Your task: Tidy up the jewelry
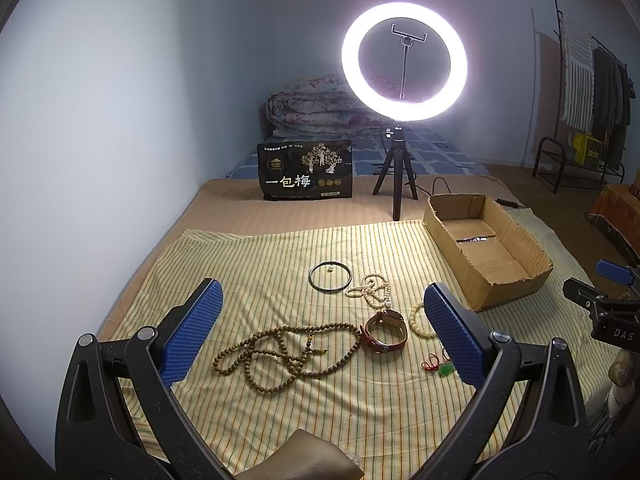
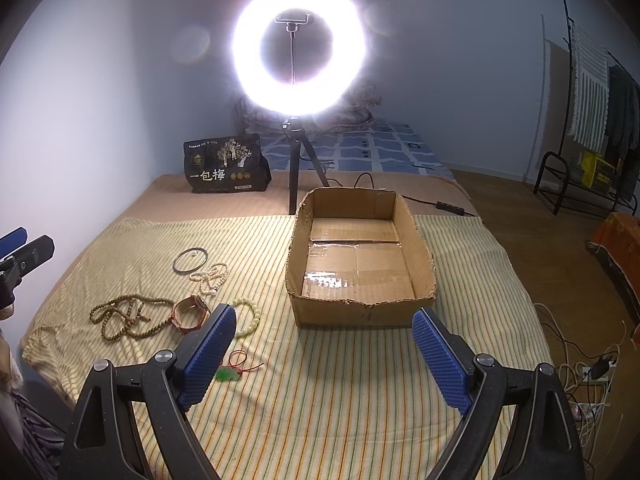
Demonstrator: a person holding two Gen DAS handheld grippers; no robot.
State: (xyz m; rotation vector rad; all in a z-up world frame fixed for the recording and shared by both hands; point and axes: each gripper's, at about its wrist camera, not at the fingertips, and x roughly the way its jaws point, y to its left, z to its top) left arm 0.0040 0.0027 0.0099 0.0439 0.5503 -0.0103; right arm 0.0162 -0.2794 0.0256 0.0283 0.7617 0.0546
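I have the striped cloth (image 1: pixel 280 408) spread flat over the bed, I judge so the small pieces show up against it and cannot roll off. The cardboard box (image 2: pixel 360 314) sits open-topped and empty on its right half, directly ahead of my right tool (image 2: pixel 324 354), presumably as the place to gather everything. My left tool (image 1: pixel 322 328) hangs over the jewelry, its jaws wide and holding nothing; the right tool's jaws are just as wide and empty.

The pieces lie loose in a cluster left of the box, well apart from it. The brown bead necklace (image 1: pixel 280 350) is the longest, coiled in loops. Beside it lies the red-strapped watch (image 1: pixel 386 330), then the pearl strand (image 1: pixel 372 288), the dark bangle (image 1: pixel 331 276), the pale bead bracelet (image 2: pixel 250 316), and the green pendant on red cord (image 2: pixel 230 372).
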